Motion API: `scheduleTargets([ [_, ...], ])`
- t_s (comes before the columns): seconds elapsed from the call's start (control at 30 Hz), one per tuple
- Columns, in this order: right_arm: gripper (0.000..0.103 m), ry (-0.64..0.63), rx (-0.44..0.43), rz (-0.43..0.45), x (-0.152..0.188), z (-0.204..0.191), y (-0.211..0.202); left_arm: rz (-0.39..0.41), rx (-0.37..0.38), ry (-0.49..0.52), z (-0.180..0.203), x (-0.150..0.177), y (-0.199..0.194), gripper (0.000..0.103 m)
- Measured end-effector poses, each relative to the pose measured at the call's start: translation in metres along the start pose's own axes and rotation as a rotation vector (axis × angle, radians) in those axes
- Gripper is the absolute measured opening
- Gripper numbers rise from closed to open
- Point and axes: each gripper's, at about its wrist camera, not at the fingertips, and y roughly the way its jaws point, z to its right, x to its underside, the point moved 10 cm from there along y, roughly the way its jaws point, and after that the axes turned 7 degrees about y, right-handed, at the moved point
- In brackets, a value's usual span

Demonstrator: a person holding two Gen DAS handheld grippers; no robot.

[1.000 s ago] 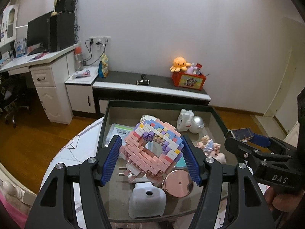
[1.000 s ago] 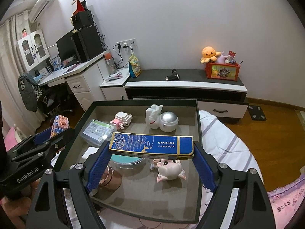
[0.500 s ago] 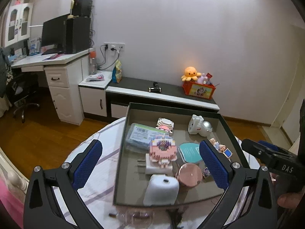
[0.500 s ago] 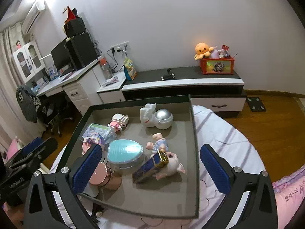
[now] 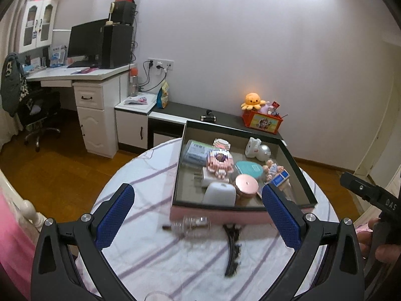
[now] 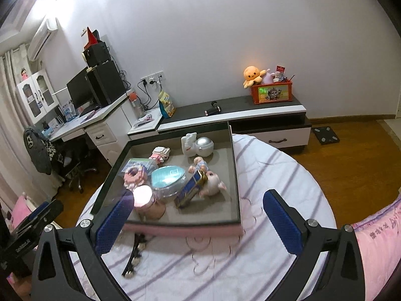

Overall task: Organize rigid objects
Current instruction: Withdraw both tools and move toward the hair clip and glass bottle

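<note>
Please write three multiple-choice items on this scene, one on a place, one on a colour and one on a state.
1. Where does the blue and gold box lie?
A. in the tray, leaning on the pig figure
B. on the cloth outside the tray
C. on the low cabinet

2. What colour is the tray's outer front wall?
A. green
B. pink
C. yellow

3. How do both hand-held grippers, left and right, stand?
A. shut on the box
B. shut on nothing
C. open, holding nothing

Answers:
1 A: it rests tilted against the pig figure inside the tray.
2 B: a pink band shows below the dark rim.
3 C: the blue pads stand wide apart.
</note>
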Motion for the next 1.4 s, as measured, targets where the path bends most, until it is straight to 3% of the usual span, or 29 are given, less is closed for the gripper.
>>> scheduleTargets([
  [0.67, 0.103, -0.097, 0.066, 0.043, 0.065, -0.012, -0.083, -0.013, -0.008, 0.062, 0.032, 0.053, -0.072, 0.103],
  [1.4, 0.103, -0.112, 0.071, 0.051, 0.075, -0.018, -0.096, -0.016, -0.003, 0.064, 0.039, 0.069, -0.089, 0.103],
])
